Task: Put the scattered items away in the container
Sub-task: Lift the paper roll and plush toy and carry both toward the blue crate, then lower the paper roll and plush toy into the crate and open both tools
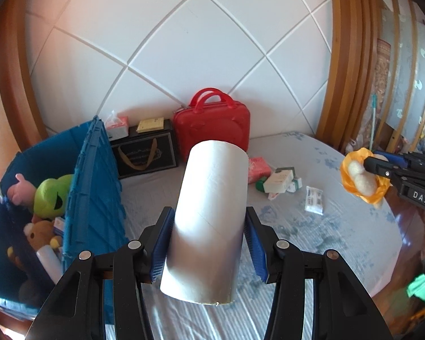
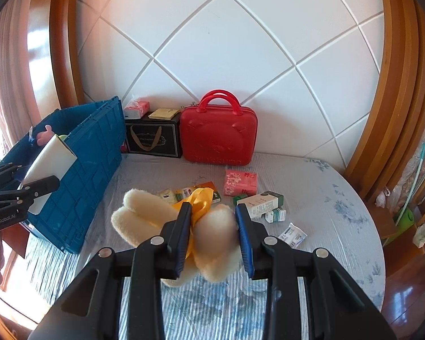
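blue pads of the left hand-held gripper clamp a white roll round its middle, so it rides clear of the bed and can be carried over a rim. right hand-held gripper is closed on a cream plush toy with a yellow ribbon, squeezed at its soft body. beyond them, small boxes, a pink packet and a sachet lie scattered on the bed. at the left stands the blue crate, already holding a green plush, a pink one, a brown bear and what may be another roll, though that corner is dim.
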Demonstrator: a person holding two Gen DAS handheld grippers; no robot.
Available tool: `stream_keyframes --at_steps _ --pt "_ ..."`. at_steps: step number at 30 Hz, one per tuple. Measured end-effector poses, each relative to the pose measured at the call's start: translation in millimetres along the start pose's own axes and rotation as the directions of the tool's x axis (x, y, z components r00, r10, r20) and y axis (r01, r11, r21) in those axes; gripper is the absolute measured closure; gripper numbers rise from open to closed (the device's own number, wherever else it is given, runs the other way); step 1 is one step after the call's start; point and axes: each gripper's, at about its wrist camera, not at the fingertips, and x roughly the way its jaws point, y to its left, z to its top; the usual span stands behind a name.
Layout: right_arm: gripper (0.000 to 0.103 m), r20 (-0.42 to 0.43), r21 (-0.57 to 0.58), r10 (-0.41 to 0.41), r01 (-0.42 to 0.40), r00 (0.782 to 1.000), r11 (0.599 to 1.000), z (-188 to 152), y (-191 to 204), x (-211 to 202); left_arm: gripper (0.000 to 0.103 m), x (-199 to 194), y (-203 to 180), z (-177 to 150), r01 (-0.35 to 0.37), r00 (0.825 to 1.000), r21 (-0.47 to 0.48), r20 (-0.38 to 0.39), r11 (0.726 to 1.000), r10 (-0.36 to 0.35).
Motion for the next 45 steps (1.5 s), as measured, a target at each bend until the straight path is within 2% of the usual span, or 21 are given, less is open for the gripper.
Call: stream_keyframes --at_steps 11,21,29,34,41,45 --pt "0.073 0.059 -0.044 0.027 -0.025 0.998 0.999 39 101 -1 0.055 -22 105 -4 -0.032 0.997 -0.047 0.067 0.998 0.035" --pt "0.073 0.091 -0.13 0.092 -0.08 0.992 0.988 68 188 1 0.055 -45 188 -19 -0.073 0.994 -0.103 0.074 0.992 0.081" --pt "0.073 0.098 -0.219 0.181 -0.156 0.979 0.963 89 262 10 0.055 -62 269 -43 -0.171 0.981 -0.197 0.056 0.966 0.185" --pt "0.073 0.089 -0.262 0.247 -0.217 0.965 0.94 99 307 17 0.055 -76 314 -55 -0.239 0.965 -0.241 0.05 0.941 0.257" --pt "0.073 0.062 -0.332 0.328 -0.29 0.943 0.898 101 370 25 0.055 -94 361 -65 -0.296 0.945 -0.282 0.055 0.913 0.324" --pt "0.073 0.051 -0.346 0.364 -0.325 0.93 0.88 99 394 26 0.055 -97 376 -68 -0.308 0.94 -0.29 0.053 0.906 0.336"
